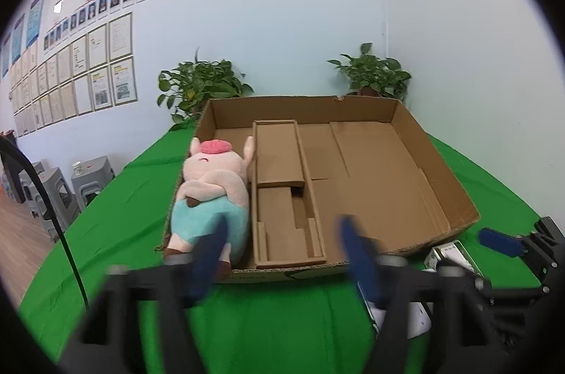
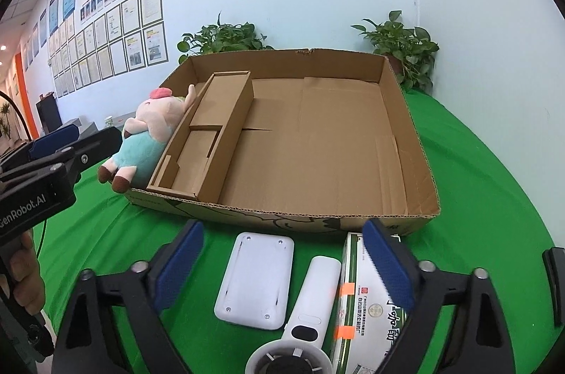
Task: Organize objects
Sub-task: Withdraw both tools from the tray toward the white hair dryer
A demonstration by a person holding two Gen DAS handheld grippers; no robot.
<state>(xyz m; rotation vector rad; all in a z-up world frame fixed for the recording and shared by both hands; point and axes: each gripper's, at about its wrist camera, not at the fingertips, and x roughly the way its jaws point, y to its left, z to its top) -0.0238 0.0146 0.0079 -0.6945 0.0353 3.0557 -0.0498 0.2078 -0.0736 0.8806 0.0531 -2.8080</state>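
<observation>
A shallow cardboard box [image 1: 438,169] with an inner cardboard divider [image 1: 282,190] sits on the green cloth. A plush pig [image 1: 212,190] lies in its left compartment, feet over the front wall. My left gripper [image 1: 282,261] hovers open just before that wall, blurred, its left finger over the pig's legs. On the cloth in front of the box [image 2: 416,141] lie a flat white device [image 2: 254,282], a white handheld fan [image 2: 310,307] and a green-and-white carton [image 2: 360,310]. My right gripper [image 2: 284,268] stands open above them, its right finger over the carton.
Two potted plants [image 1: 197,84] [image 1: 374,73] stand behind the box by the wall. Grey stools [image 1: 88,179] are off the table's left side. A hand [image 2: 28,282] holds the left gripper's handle. The right gripper's blue pad [image 1: 498,239] shows at the right edge.
</observation>
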